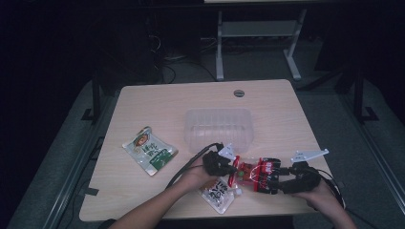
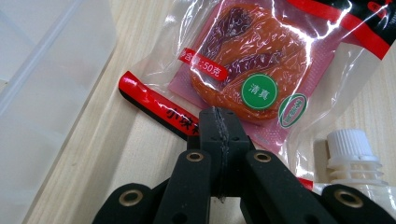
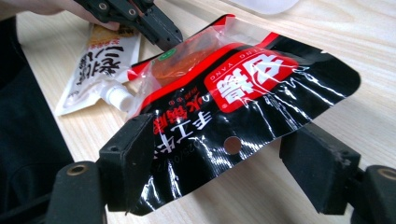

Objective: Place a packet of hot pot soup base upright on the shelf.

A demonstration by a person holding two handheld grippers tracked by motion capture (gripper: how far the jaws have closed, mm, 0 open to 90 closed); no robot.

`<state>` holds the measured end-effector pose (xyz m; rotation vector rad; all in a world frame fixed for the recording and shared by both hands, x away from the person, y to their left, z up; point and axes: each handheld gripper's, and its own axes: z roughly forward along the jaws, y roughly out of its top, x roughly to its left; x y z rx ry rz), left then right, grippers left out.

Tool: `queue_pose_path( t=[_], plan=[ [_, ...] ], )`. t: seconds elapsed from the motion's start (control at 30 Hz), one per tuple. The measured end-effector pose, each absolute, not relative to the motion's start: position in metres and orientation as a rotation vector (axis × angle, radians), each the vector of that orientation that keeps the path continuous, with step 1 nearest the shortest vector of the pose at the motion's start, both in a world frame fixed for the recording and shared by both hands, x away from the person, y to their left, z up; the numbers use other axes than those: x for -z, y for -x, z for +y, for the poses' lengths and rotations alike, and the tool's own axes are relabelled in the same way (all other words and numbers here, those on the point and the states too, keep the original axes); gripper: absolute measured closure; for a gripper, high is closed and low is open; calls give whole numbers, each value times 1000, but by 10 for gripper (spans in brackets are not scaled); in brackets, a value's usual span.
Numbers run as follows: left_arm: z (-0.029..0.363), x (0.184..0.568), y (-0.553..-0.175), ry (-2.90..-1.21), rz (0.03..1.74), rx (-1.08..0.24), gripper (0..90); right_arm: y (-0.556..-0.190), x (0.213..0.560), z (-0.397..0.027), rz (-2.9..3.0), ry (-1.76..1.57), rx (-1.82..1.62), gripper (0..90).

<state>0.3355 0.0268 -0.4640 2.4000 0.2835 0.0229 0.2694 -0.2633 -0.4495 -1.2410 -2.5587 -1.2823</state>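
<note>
**Holding a snack pouch between two grippers, near table edge**

High view: your left gripper comes in from the lower left with the forearm angled across the light wooden table; your right gripper comes in from the lower right, hand low at the near edge. Between them sits the red-and-black clear-window plastic snack pouch, just in front of the empty translucent plastic tub. A white spouted drink pouch lies beside your left hand. A green-and-white foil packet is well apart on the left.

Left gripper view: jaws are together, clamped on the clear bottom seam of the snack pouch. That's a thin-edge pinch. Risk: the film slips out or tears if you pull sideways. The spout cap of the drink pouch is just beside the jaws, so a careless swing could knock it.

Right gripper view: jaws stand wide apart, straddling the black end of the snack pouch. The left pad looks to touch the film; the right pad stands clear, so no grip there. Risk: if you release the left before the right closes, the pouch drops flat. Closing off-centre could crumple it.
</note>
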Motion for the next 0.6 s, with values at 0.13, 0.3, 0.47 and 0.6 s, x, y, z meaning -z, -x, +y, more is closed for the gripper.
queue_pose_path(
  t=[0.13, 0.3, 0.47, 0.6],
  plan=[
    [27, 464, -336, -2398, 284, -23, 899, -272, 450, -260, -2551, 1223, 1302, 281],
    [27, 464, -336, -2399, 286, -23, 899, -274, 447, -251, -2573, 1195, 1319, 382],
    [27, 464, -336, -2396, 295, -14, 899, -275, 444, -248, -2585, 1183, 1353, 501],
    [28, 464, -336, -2395, 297, -12, 899, -277, 443, -250, -2578, 1191, 1367, 586]
  ],
)
